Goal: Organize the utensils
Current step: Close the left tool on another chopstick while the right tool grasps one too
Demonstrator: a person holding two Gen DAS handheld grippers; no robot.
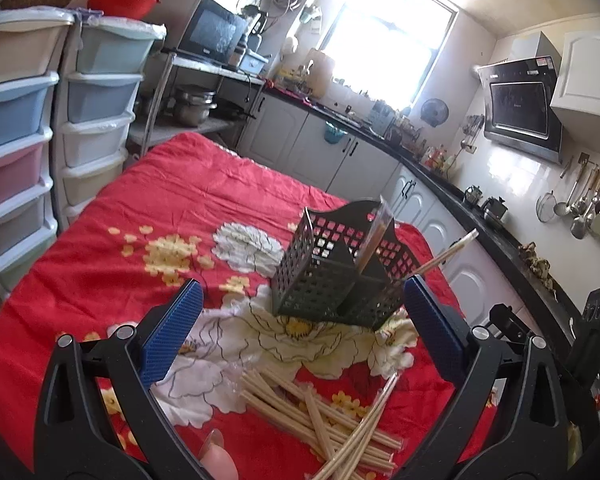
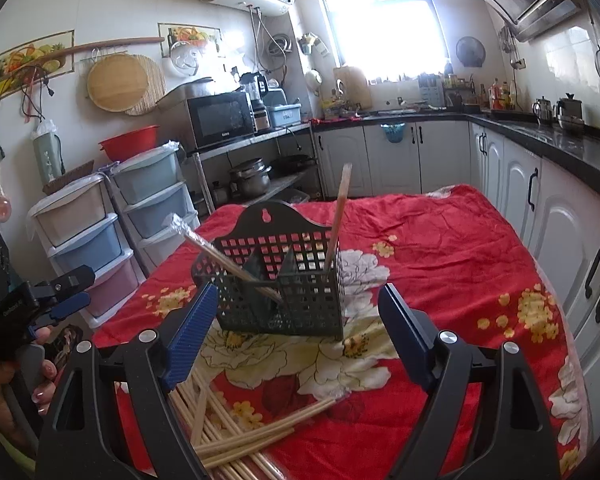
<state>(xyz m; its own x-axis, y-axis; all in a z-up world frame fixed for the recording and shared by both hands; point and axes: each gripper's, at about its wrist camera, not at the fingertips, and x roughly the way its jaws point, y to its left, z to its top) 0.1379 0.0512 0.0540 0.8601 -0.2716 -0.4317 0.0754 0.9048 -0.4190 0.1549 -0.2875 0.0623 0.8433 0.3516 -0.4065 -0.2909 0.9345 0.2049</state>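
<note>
A black perforated utensil caddy [image 1: 336, 276] stands on the red floral cloth [image 1: 204, 200]; it also shows in the right wrist view [image 2: 280, 288]. Wrapped chopstick pairs stick out of it: one leans sideways [image 1: 446, 256] [image 2: 220, 256], one stands nearly upright [image 1: 376, 236] [image 2: 340, 216]. A pile of loose wrapped chopsticks [image 1: 332, 424] [image 2: 236, 436] lies on the cloth in front of the caddy. My left gripper [image 1: 300, 312] is open and empty above the pile. My right gripper [image 2: 296, 316] is open and empty, just before the caddy.
Stacked plastic drawer units [image 1: 32, 120] [image 2: 100, 232] stand left of the table. White cabinets under a black counter [image 2: 560, 152] run along the right and back. The other gripper and the hand holding it show at the left edge of the right wrist view [image 2: 24, 312].
</note>
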